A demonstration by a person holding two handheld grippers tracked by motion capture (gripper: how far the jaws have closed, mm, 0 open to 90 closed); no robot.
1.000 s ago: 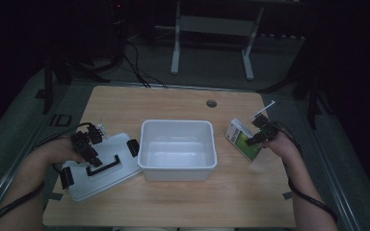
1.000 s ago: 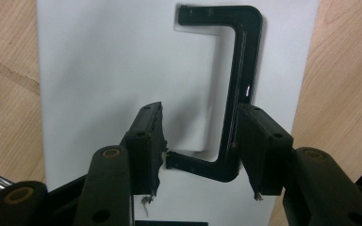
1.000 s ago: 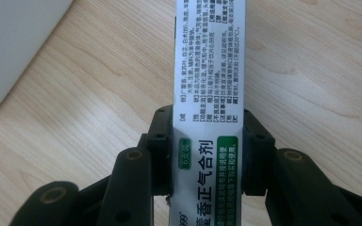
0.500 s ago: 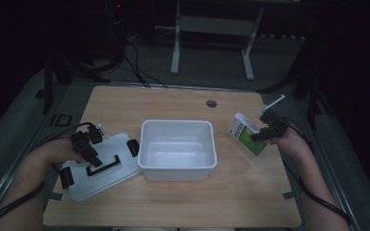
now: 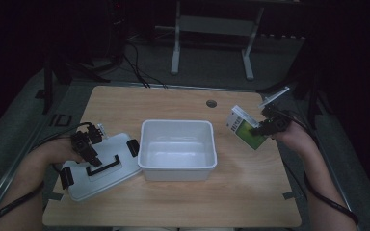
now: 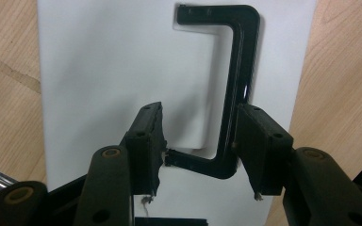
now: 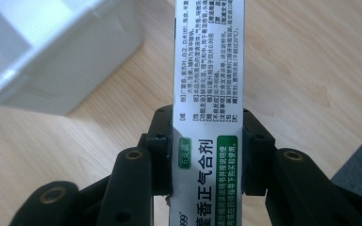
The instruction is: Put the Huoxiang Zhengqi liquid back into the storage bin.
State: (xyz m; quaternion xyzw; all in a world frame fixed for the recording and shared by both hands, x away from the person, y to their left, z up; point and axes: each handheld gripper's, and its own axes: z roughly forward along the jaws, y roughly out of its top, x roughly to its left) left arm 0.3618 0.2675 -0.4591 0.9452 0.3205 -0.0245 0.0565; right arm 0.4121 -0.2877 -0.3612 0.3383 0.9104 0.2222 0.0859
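A white lid (image 5: 101, 166) with a black handle (image 5: 105, 164) lies flat on the table, left of the open white bin (image 5: 147, 144). My left gripper (image 5: 89, 144) is over the lid. In the left gripper view it (image 6: 200, 150) is open, jaws astride the handle (image 6: 231, 94), whose bar lies close to the right jaw. My right gripper (image 5: 265, 126) holds a green and white carton (image 5: 244, 129), tilted, just right of the bin. In the right gripper view the gripper (image 7: 207, 141) is shut on the carton's (image 7: 209, 84) narrow sides.
The wooden table (image 5: 183, 207) has a round cable hole (image 5: 211, 103) near its far edge. A corner of the bin (image 7: 42, 56) lies left of the carton. Black clips (image 5: 133, 147) sit on the lid's ends. A metal stand (image 5: 176, 48) is on the floor beyond.
My right gripper has shifted slightly right and away with the carton, tilting it. The left gripper has hardly moved over the lid's handle.
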